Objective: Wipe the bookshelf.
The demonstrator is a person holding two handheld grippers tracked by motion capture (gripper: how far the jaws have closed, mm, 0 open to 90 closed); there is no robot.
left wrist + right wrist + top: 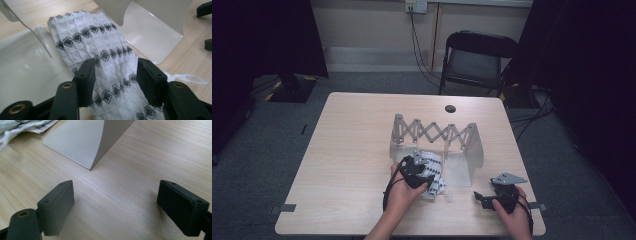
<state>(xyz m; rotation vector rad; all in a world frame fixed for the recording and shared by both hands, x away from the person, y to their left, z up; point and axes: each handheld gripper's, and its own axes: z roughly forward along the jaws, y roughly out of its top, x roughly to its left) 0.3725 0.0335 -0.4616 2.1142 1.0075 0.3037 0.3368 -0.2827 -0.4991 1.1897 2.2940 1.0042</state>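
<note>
Grey carpet, dark curtains both sides, a black folding chair at the far wall. Light wood table with a metal scissor-lattice rack right of centre, its curved side plates standing on the tabletop. White waffle cloth with black diamond rows lies on the table at the rack's near left, partly between the plates, a loose thread trailing off its right edge. Left gripper sits over the cloth's near end, jaws partly spread, cloth between them, pads not pressing it. Right gripper rests near the table's near right corner, well apart from the cloth, jaws wide, bare wood between them.
</note>
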